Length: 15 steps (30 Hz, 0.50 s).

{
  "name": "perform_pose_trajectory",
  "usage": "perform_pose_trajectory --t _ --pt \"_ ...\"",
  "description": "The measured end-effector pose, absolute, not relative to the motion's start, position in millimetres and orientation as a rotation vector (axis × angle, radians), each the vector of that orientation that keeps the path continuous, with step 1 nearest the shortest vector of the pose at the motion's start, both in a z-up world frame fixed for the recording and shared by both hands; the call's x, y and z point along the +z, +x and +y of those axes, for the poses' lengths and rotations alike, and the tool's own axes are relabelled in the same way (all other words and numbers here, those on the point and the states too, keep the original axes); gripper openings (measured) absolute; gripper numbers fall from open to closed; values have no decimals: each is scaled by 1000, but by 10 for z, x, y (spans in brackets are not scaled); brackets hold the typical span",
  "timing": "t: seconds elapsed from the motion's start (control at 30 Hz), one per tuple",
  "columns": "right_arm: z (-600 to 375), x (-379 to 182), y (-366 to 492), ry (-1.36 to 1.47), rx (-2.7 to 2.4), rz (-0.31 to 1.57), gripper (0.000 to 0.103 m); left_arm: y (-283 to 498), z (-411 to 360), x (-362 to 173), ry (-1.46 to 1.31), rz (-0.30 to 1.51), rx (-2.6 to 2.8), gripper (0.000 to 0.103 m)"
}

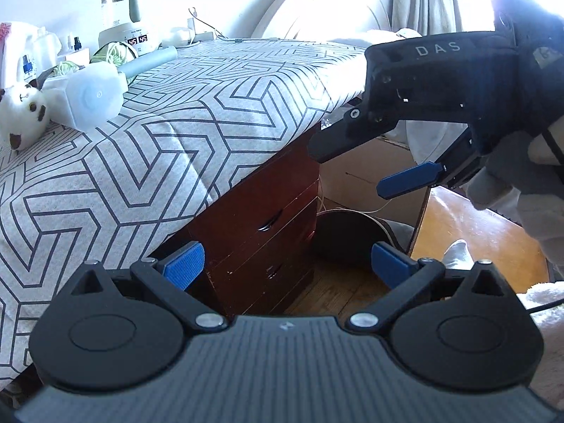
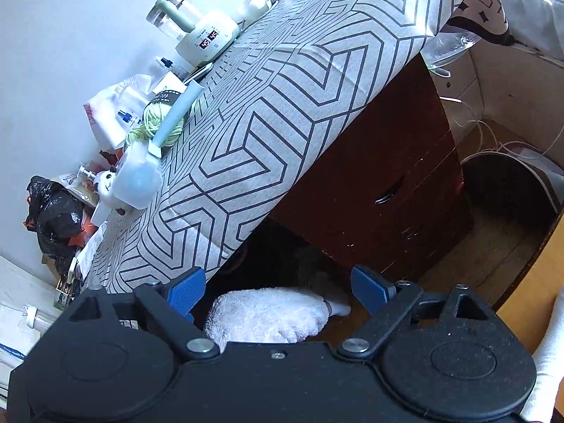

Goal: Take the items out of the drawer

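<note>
A dark red-brown drawer cabinet (image 1: 261,208) stands under the table's patterned cloth (image 1: 183,112). Its drawer fronts are shut, with slim handles (image 1: 269,224) one above the other. My left gripper (image 1: 287,264) is open and empty, a short way in front of the cabinet's corner. My right gripper (image 1: 349,171), held by a gloved hand, hovers open to the right, level with the top drawer. In the right wrist view the cabinet (image 2: 387,176) lies ahead to the right, and the open right gripper (image 2: 278,289) has a white fluffy cloth (image 2: 268,317) below it. The drawers' contents are hidden.
The table holds a warmer with a lit display (image 1: 123,28), green yarn (image 1: 112,51), a white container (image 1: 90,98) and a plush toy (image 1: 23,112). Right of the cabinet are a cardboard box (image 1: 366,172), a dark round object (image 1: 349,232) and cables. The floor is wood.
</note>
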State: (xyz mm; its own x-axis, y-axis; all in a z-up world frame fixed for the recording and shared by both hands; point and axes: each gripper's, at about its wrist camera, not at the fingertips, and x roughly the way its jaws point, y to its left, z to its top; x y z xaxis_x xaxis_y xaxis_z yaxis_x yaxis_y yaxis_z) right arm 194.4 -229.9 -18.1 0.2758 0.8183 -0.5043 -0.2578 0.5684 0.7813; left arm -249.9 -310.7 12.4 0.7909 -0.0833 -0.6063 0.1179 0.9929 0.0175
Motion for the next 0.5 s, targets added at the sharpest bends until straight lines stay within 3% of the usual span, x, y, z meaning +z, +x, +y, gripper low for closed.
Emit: perform_pose_trajectory --t 0.5 --pt "-2145 -164 1949 572 815 1064 93 -2496 -3048 86 51 582 -23 103"
